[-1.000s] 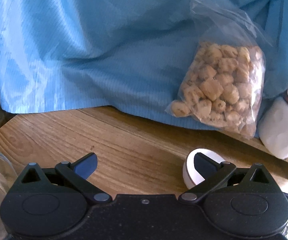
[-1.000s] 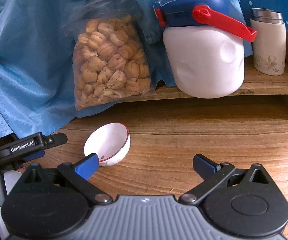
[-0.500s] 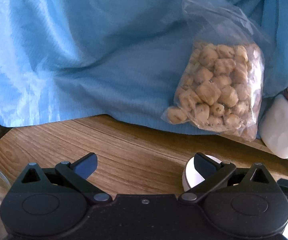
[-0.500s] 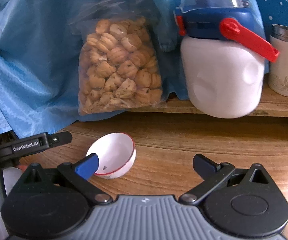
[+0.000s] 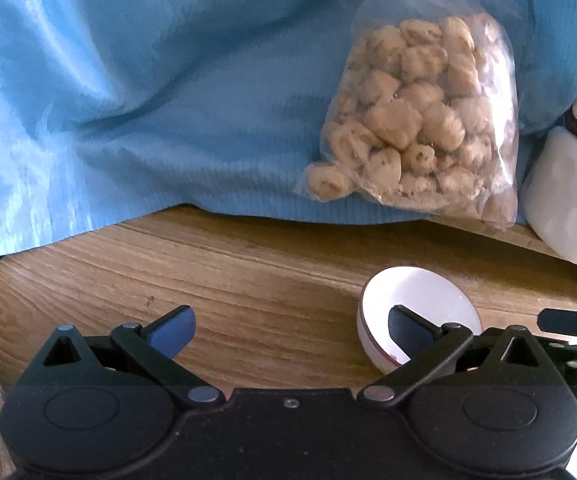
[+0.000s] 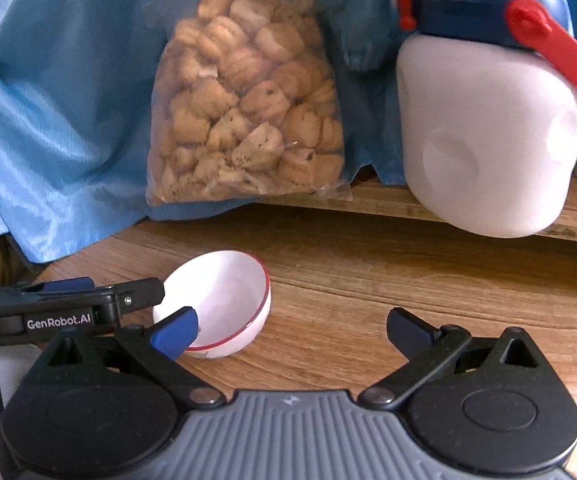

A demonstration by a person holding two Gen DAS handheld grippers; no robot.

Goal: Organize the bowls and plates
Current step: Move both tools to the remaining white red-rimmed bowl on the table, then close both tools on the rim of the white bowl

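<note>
Reaching low over the wooden worktop, both grippers point level toward the back edge, fingers spread wide and holding nothing. The right gripper has its left finger over the near rim of the bowl, which sits tipped slightly toward it; the bowl is off-centre in the gap, so no grip is set yet. The left gripper sits just beside, its right finger in front of the same bowl, probably steadying or yielding it. Farther back, a biscuit bag leans on blue cloth, and a white jug stands on a raised shelf.
</note>
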